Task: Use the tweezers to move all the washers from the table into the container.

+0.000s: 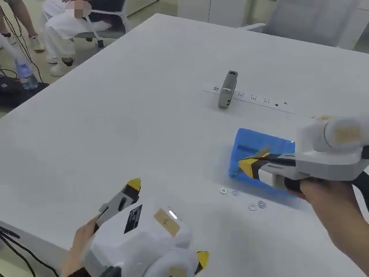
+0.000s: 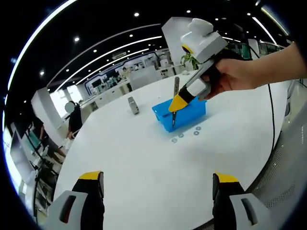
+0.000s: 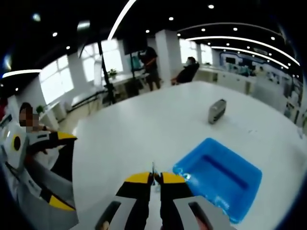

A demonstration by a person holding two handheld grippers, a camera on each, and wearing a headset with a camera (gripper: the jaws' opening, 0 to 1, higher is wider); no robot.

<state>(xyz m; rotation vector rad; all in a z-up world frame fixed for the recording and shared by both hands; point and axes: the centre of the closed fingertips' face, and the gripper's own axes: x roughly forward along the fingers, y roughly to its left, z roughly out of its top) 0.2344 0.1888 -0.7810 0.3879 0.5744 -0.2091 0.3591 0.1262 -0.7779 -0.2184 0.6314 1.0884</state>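
Note:
Several small metal washers [image 1: 235, 193] lie loose on the white table [image 1: 144, 115], just in front of a blue container [image 1: 265, 147]. My right gripper [image 1: 247, 167], held by a hand, hovers over the container's near edge. In the left gripper view that right gripper [image 2: 178, 103] is shut on slim tweezers [image 2: 175, 91] whose tip points down beside the washers [image 2: 181, 136]. In its own view the right gripper [image 3: 154, 178] has its jaws pressed together on the tweezers [image 3: 153, 167], with the container [image 3: 220, 175] to the right. My left gripper [image 2: 158, 178] stands open, well short of the washers.
A grey block-shaped device [image 1: 228, 89] stands beyond the container, next to a socket strip [image 1: 253, 99] set in the table. A seated person [image 1: 69, 23] is at the far left, off the table. Bare tabletop stretches left of the washers.

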